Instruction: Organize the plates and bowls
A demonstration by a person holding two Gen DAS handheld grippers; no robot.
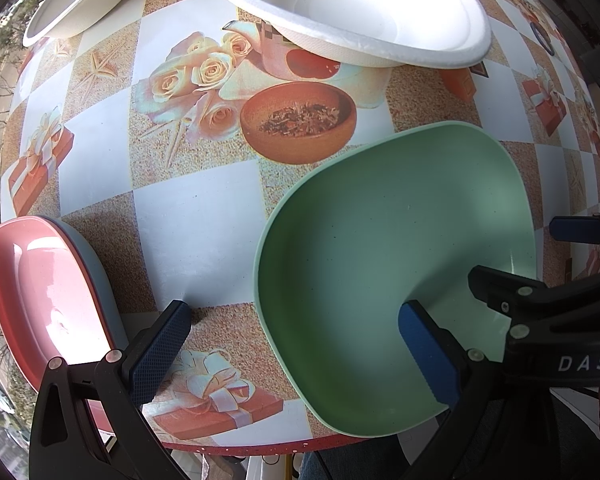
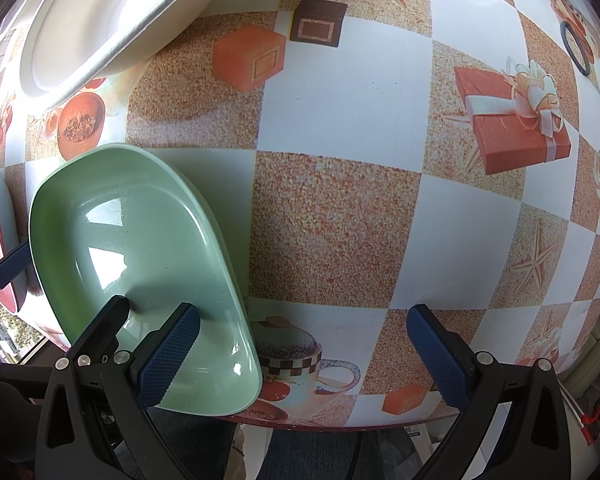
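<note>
A pale green plate (image 1: 400, 248) lies at the table's near edge, slightly over it. My left gripper (image 1: 296, 346) is open and straddles the plate's near-left rim: its right finger hangs over the plate's inside, its left finger over the tablecloth. My right gripper (image 2: 302, 354) is open too, straddling the green plate's (image 2: 140, 240) right rim with its left finger above the inside. A pink plate (image 1: 40, 300) rests on a grey plate at the left. Two white bowls stand farther back, one large (image 1: 360, 12) and one at the far left (image 1: 80, 0).
The round table (image 2: 340, 220) has a checked cloth printed with gifts, roses and teapots. A black ring (image 2: 576, 50) lies at its far right. The table's edge runs just below both grippers, with a person's jeans (image 2: 312, 456) beneath. The white bowl (image 2: 100, 20) overhangs the green plate's far side.
</note>
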